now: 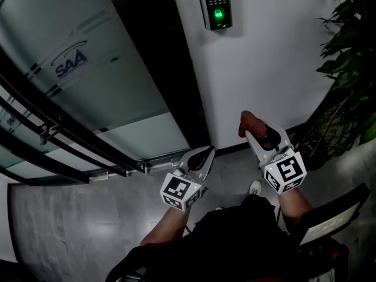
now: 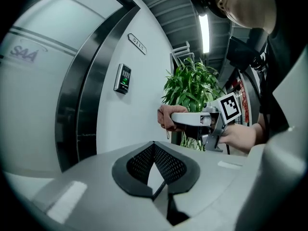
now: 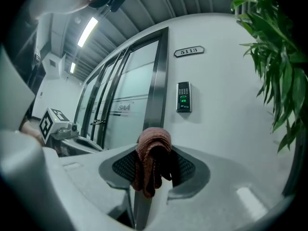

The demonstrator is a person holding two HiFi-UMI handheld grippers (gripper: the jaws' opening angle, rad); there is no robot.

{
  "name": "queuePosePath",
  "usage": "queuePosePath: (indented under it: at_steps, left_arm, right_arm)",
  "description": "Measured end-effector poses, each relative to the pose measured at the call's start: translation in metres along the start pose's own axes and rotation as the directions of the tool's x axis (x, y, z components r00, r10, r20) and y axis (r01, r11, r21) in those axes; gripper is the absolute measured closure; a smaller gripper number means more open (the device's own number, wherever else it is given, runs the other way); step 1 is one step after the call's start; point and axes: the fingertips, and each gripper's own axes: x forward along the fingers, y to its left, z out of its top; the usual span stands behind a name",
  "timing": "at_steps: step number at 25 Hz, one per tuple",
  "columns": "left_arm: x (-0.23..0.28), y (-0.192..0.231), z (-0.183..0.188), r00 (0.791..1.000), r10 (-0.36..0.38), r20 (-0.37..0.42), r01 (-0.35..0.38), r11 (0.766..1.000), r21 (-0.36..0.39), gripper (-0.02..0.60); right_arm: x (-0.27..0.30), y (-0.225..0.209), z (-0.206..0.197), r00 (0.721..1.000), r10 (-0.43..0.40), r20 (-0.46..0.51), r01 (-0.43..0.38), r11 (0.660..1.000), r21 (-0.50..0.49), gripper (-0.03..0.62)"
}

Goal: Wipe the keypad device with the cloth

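The keypad device (image 1: 215, 4) is a small dark unit with a green-lit sensor, fixed high on the white wall beside the door frame; it also shows as the keypad device (image 3: 183, 97) and the keypad device (image 2: 123, 78). My right gripper (image 1: 248, 124) is shut on a folded reddish-brown cloth (image 1: 249, 121), well below the device and apart from the wall. The cloth (image 3: 151, 158) hangs bunched between the jaws. My left gripper (image 1: 205, 154) is shut with nothing in it, lower and left of the right one.
A frosted glass door (image 1: 88, 69) with a dark frame (image 1: 158, 63) and a bar handle (image 1: 53, 128) stands left of the keypad. A leafy potted plant (image 1: 349, 63) fills the right side. A room number plate (image 3: 188, 51) hangs above the device.
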Motion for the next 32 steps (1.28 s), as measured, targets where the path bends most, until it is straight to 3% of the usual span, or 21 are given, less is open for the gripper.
queuePosePath:
  at_steps: [4,8,16,24,32]
  left_arm:
    - [0.005,0.015,-0.002,0.999,0.022,0.025,-0.022,1.0,-0.002,0.565]
    - [0.008,0.032,0.005,0.996,0.075,0.049,-0.075,0.997,0.004,0.566]
    - [0.032,0.045,0.013,0.989,0.131,0.063,-0.132,0.991,0.009,0.566]
    - [0.045,0.054,0.008,0.986,0.165,0.033,-0.166,0.986,0.014,0.566]
    - [0.044,0.066,0.009,0.975,0.219,0.037,-0.22,0.975,0.009,0.565]
  right_arm:
    - [0.022,-0.015,0.018,0.999,0.014,0.031,-0.011,0.995,-0.1,0.448]
    - [0.051,-0.038,0.06,0.994,0.031,0.101,-0.007,0.975,-0.223,0.448]
    - [0.111,-0.083,0.168,0.967,0.048,0.251,0.071,0.893,-0.444,0.448]
    - [0.164,-0.108,0.24,0.931,0.04,0.364,0.138,0.882,-0.45,0.448]
    - [0.212,-0.109,0.266,0.924,0.041,0.381,0.156,0.869,-0.47,0.448]
